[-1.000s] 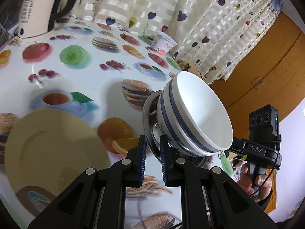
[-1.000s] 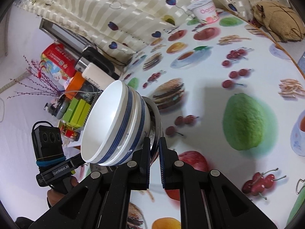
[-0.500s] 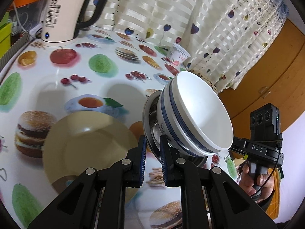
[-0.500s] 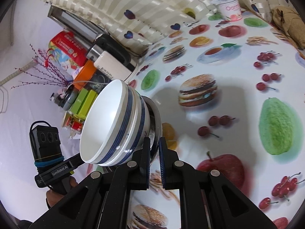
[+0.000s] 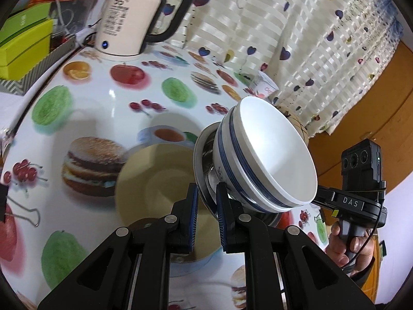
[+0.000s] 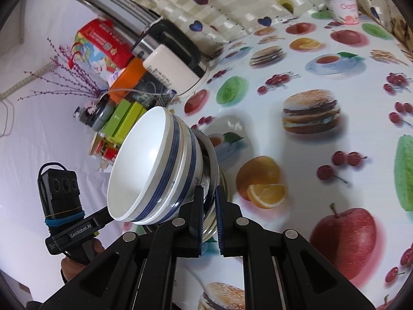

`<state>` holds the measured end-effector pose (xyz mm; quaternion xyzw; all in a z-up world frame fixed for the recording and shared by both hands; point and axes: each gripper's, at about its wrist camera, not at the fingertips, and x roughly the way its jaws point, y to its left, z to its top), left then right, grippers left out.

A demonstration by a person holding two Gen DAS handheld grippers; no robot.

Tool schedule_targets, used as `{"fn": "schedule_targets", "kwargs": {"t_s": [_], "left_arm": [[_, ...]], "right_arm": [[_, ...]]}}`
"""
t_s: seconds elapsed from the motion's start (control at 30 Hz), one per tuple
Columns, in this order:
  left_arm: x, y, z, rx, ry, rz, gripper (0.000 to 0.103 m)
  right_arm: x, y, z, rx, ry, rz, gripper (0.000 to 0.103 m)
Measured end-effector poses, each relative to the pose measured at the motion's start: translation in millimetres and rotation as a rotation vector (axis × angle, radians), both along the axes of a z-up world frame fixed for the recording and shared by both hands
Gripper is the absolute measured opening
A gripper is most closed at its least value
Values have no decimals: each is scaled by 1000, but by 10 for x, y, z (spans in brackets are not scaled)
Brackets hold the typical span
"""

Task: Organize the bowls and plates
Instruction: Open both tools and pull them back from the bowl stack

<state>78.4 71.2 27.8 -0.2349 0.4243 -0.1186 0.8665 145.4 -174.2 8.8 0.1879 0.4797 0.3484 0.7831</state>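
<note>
A stack of bowls hangs in the air over the table: two white bowls with blue stripes nested in a steel bowl. My left gripper is shut on the steel bowl's rim from one side. My right gripper is shut on the same rim from the opposite side, with the striped bowls beside it. A tan plate lies on the table below the stack, partly hidden by my left gripper.
The table wears a fruit-and-burger print cloth. A white electric kettle and green boxes stand at the back edge. A yoghurt cup stands by the curtain. A binder clip lies at the left.
Both grippers have carried the bowl stack across the table; it now hangs over the tan plate. The kettle and boxes have come closer into view. Both grips are unchanged.
</note>
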Motion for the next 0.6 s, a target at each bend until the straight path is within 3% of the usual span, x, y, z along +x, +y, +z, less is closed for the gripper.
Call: {"fn": "schedule_targets", "kwargs": {"t_s": [0.6], "left_arm": [[-125, 347, -240, -14, 56, 59, 14]], "right_arm": [[43, 490, -189, -59, 54, 68, 9]]}}
